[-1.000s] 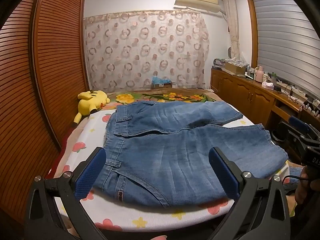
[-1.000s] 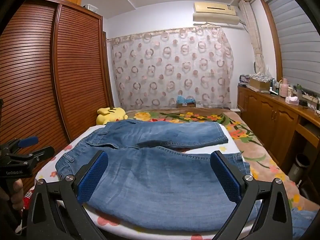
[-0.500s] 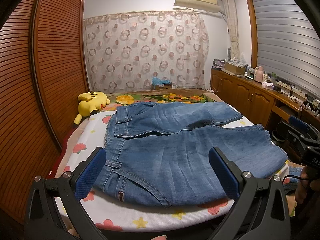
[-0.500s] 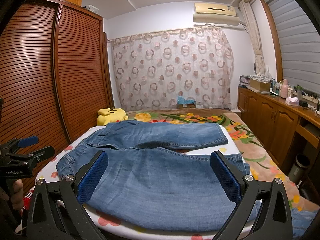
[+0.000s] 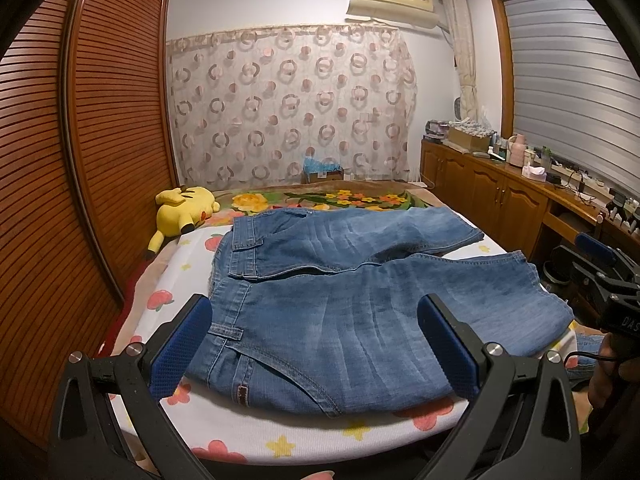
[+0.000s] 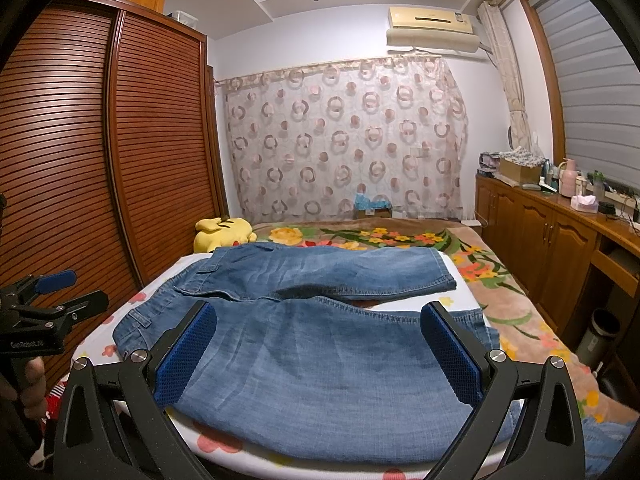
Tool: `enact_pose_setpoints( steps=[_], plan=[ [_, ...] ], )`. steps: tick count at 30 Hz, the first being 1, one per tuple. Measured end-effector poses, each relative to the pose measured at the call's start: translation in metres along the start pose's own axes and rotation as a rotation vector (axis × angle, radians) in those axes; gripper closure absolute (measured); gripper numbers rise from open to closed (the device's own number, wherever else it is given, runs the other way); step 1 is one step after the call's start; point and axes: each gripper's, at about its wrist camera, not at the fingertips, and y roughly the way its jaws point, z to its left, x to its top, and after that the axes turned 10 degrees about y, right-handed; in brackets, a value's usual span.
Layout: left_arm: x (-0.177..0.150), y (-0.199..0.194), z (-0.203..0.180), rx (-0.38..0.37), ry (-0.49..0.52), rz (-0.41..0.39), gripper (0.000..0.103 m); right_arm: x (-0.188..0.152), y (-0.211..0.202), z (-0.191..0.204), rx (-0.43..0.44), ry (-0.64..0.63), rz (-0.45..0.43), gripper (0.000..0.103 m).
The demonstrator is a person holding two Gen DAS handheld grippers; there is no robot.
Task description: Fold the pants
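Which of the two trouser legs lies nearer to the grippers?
The front leg of the jeans, spread along the bed's near edge. The other leg lies behind it, toward the flowered blanket.

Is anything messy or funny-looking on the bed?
A little. The jeans lie unfolded, the far leg angled away from the near one, and the near leg's end droops over the bed edge. A yellow plush toy lies flopped against the wardrobe. Nothing is spilled or broken.
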Motion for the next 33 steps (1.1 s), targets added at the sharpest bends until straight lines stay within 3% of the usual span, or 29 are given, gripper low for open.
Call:
enact_pose_setpoints(
  steps=[33],
  plan=[
    [-0.0007,-0.0005,-0.0006,0.002,0.003,-0.007,0.0,-0.0008,-0.0007,-0.0021,0.003,-0.002,0.001,0.001]
  ],
)
